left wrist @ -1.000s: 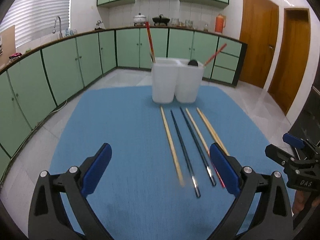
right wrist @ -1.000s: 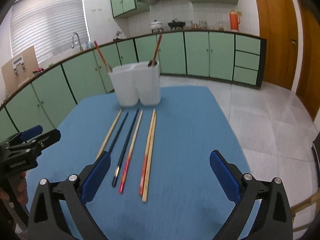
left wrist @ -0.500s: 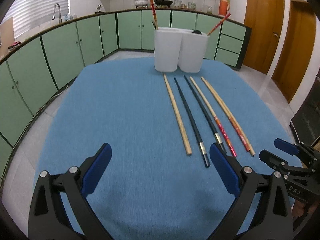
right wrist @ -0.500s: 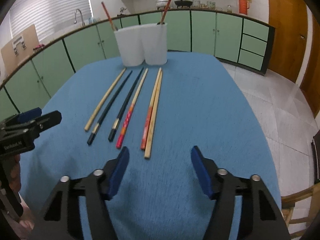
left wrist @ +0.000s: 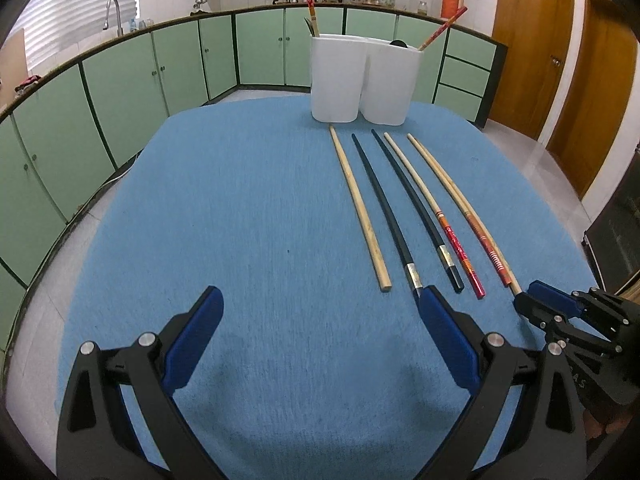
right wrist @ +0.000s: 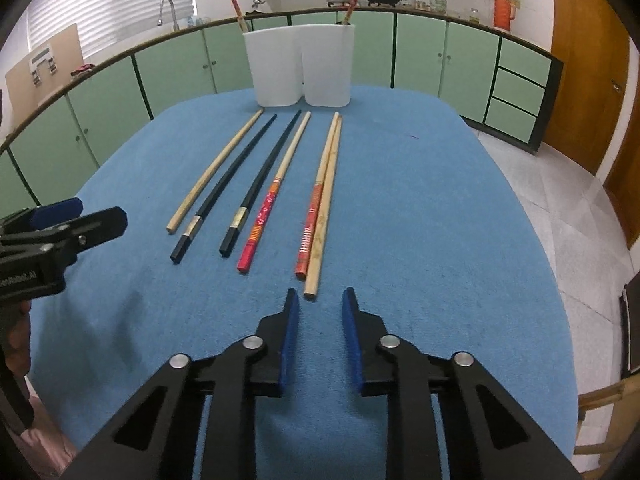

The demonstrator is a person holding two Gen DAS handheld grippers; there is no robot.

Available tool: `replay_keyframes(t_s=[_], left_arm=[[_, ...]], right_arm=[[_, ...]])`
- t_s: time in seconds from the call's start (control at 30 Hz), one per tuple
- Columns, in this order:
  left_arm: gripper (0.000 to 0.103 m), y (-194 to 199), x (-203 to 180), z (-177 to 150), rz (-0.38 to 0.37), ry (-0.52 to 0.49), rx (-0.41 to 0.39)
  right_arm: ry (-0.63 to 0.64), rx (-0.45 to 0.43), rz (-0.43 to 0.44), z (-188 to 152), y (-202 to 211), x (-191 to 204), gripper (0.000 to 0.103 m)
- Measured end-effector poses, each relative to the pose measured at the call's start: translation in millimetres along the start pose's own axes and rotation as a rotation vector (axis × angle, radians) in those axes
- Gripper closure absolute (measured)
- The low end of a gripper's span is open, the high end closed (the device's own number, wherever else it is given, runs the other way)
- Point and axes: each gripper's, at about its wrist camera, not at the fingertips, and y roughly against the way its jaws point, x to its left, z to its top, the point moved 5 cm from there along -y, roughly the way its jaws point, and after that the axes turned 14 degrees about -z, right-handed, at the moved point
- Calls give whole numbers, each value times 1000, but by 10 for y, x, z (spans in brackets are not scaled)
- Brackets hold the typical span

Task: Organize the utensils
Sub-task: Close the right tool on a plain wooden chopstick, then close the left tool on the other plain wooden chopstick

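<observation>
- The right hand-held gripper [right wrist: 319,300] is hovering low over the blue-covered counter [right wrist: 420,220], its jaws having just been narrowing to a slim gap with nothing between them — no chopstick is being grasped.
- The plain wooden chopstick [right wrist: 325,204] is lying directly ahead of that gap, its near butt end just beyond the fingertips and slightly toward the left finger; the orange-banded chopstick [right wrist: 314,200] is lying touching it on its left.
- Both are running lengthwise away from the right hand-held gripper toward the white utensil holder [right wrist: 300,66] at the far edge, so the long axis is lying nearly in line with the fingers rather than across them.
- The left hand-held gripper [left wrist: 318,316] is sitting released, jaws wide, over bare cloth; the nearest piece to it is a black chopstick [left wrist: 390,216], whose near end is showing just beside its right finger.
- Judgement: the right hand is the nearer one for the wooden pair — a grasp is likely calling for a short advance so that the pads are closing across the butt end.
- Four more chopsticks are lying in the row to the left, unsorted.
</observation>
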Motion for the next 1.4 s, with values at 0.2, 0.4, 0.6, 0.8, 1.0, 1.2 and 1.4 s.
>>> replay_keyframes(t_s=[0.2, 0.4, 0.6, 0.8, 1.0, 1.2, 1.4], left_arm=[[8, -28, -8, 14, -2, 7, 3], [8, -70, -20, 6, -11, 15, 9], [8, -189, -72, 9, -14, 11, 25], [16, -352, -71, 37, 12, 15, 44], [27, -492, -91, 20, 18, 18, 79], [41, -538, -135, 57, 27, 14, 71], [63, -545, -179, 65, 39, -7, 65]], right_arm=[[18, -15, -17, 33, -25, 70, 89], [41, -34, -42, 55, -38, 107, 96], [6, -28, -80, 68, -50, -69, 96], [-27, -19, -66, 52, -70, -162, 96], [-41, -21, -54, 53, -87, -163, 96], [-54, -26, -45, 38, -82, -183, 96], [-70, -29, -31, 31, -88, -202, 96]])
